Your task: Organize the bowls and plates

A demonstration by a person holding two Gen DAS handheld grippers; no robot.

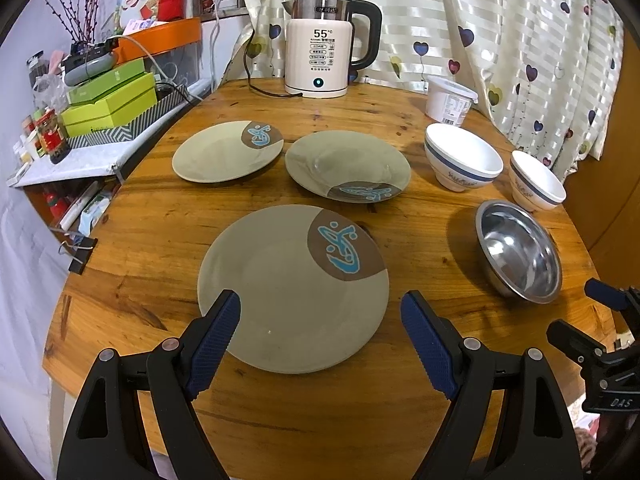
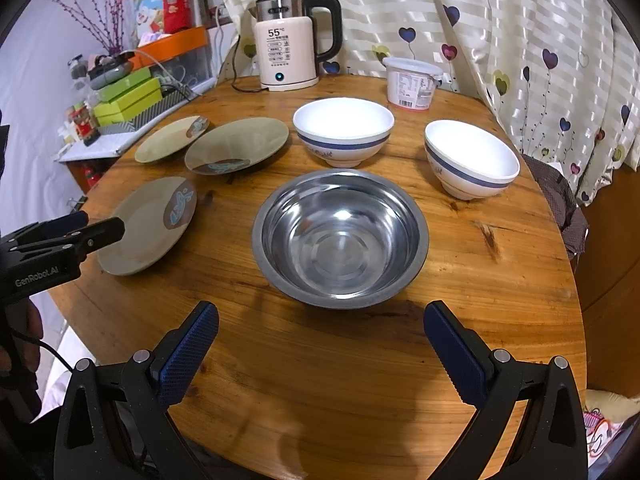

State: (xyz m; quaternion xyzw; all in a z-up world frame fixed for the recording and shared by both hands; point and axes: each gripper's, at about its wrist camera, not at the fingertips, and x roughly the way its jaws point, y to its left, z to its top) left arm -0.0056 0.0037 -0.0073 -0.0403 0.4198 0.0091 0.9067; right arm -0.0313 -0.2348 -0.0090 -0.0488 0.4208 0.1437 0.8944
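Three olive plates with a brown patch and blue motif lie on the round wooden table (image 1: 152, 240): a near plate (image 1: 292, 288), a far left plate (image 1: 224, 152) and a far middle plate (image 1: 348, 166). My left gripper (image 1: 320, 312) hovers open over the near plate's front half, holding nothing. A steel bowl (image 2: 340, 236) sits just ahead of my right gripper (image 2: 320, 322), which is open and empty. Behind it stand two white bowls with blue bands, one in the middle (image 2: 343, 130) and one at the right (image 2: 470, 158).
A cream electric kettle (image 1: 320, 56) reading 55 stands at the table's back, its cord trailing left. A white lidded tub (image 2: 412, 82) sits behind the bowls. Green boxes (image 1: 112, 100) and clutter fill a shelf at left. A heart-patterned curtain (image 1: 520, 40) hangs behind.
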